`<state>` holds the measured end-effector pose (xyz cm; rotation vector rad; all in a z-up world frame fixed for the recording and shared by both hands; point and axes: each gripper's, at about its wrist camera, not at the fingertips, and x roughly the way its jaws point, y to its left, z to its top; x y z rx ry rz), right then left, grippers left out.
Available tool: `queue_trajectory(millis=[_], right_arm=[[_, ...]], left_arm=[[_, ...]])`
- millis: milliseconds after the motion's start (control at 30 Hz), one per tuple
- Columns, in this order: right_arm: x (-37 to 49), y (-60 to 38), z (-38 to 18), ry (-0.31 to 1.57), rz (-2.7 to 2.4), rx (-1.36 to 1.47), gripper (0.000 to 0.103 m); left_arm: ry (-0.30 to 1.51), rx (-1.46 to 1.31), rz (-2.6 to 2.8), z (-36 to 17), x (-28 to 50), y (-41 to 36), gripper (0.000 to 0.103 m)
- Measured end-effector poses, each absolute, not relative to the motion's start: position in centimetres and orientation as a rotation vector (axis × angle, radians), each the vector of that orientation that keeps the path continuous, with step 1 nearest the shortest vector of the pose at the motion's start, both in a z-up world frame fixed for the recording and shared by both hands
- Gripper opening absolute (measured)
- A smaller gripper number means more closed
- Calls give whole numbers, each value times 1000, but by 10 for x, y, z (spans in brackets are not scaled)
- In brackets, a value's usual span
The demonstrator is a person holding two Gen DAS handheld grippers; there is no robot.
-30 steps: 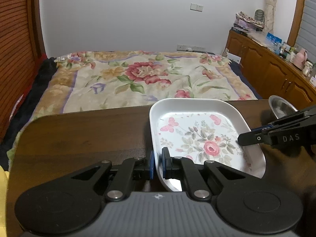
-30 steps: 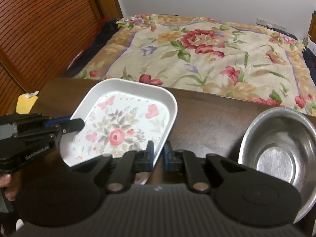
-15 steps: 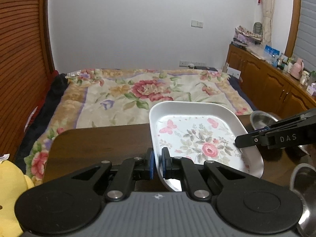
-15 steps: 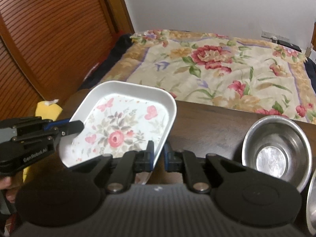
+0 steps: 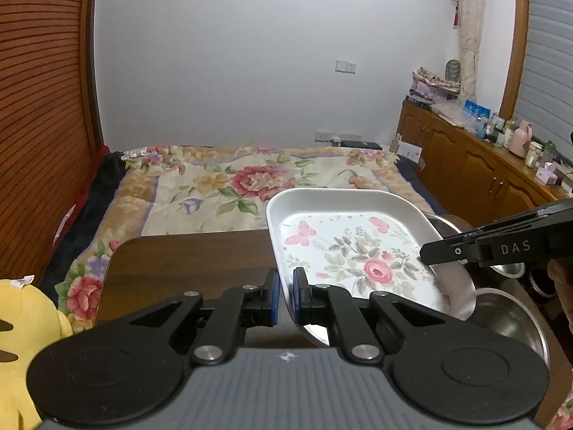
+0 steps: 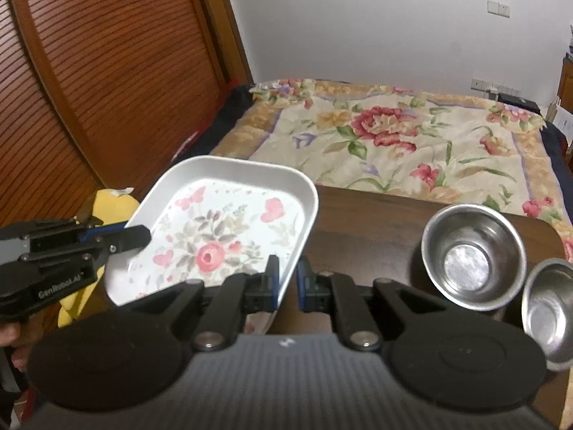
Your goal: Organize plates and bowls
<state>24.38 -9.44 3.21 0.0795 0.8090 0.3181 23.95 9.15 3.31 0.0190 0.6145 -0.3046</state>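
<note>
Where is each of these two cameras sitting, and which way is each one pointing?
Left wrist view: sits on the left gripper, looking forward over the floral tray toward the bed; its own fingers pinch the tray's left rim, and the right gripper enters from the right.
Right wrist view: sits on the right gripper, looking across the table to two steel bowls; its fingers pinch the tray's right rim, and the left gripper enters from the left.
Shared: tray, bed, table, bowls, both grippers.
</note>
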Motion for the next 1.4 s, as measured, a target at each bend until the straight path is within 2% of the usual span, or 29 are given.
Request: queue_trajectory(millis=[700,1100,1400], right_arm=[[151,-109,48,724,388,113,12],[110,-112,15,737,419,157,12],[102,-110,-9,755,417,160,12]], left_arm=[[551,-21,-303,55,131,94,10],[561,-30,-289,23,84,93,10],[615,-26,-278,-6,80,93,10]])
